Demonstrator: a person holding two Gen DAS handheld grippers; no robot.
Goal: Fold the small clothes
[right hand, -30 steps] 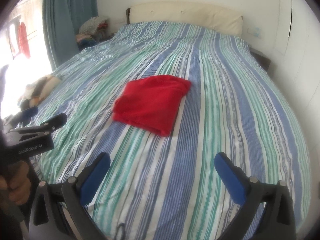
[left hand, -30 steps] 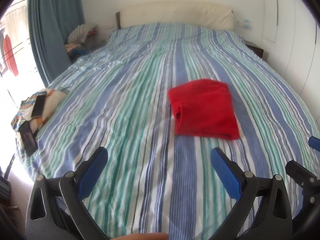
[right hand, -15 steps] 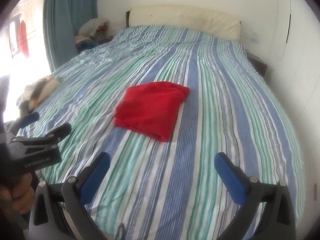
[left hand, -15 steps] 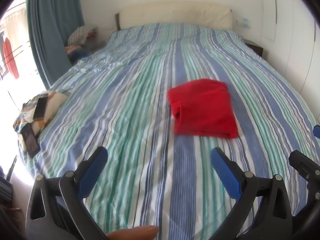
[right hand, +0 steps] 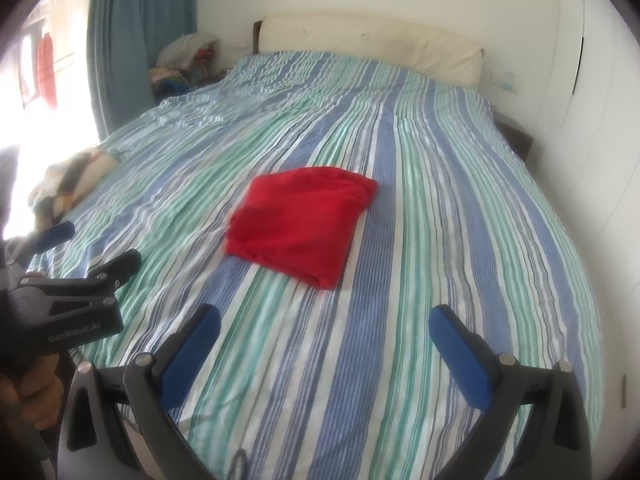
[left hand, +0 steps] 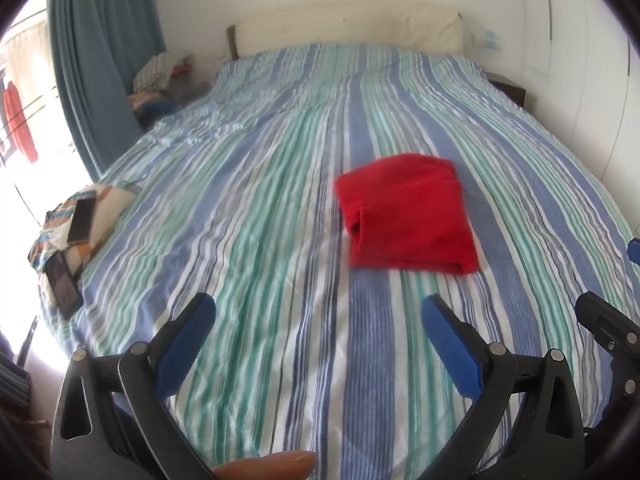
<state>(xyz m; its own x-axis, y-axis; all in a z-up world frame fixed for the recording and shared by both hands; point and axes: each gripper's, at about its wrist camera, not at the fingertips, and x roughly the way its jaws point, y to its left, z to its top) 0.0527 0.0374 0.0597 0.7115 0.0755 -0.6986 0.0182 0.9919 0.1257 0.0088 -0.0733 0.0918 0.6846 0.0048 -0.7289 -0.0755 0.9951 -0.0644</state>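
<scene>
A small red garment (left hand: 408, 212) lies folded into a compact rectangle on the striped bed; it also shows in the right wrist view (right hand: 304, 224). My left gripper (left hand: 316, 320) is open and empty, held over the near part of the bed, short of the garment and a little to its left. My right gripper (right hand: 324, 328) is open and empty, also short of the garment. The left gripper's body (right hand: 68, 292) shows at the left edge of the right wrist view. Neither gripper touches the garment.
The bed (left hand: 256, 216) has a blue, green and white striped cover. A patterned pillow with two phones (left hand: 76, 224) lies at its left edge. A clothes pile (left hand: 160, 80) sits by the blue curtain (left hand: 100, 60). A cream headboard (left hand: 352, 28) and white wardrobe (right hand: 600, 120) border it.
Both grippers have drawn back slightly from the garment and stayed open. The folded garment has not moved.
</scene>
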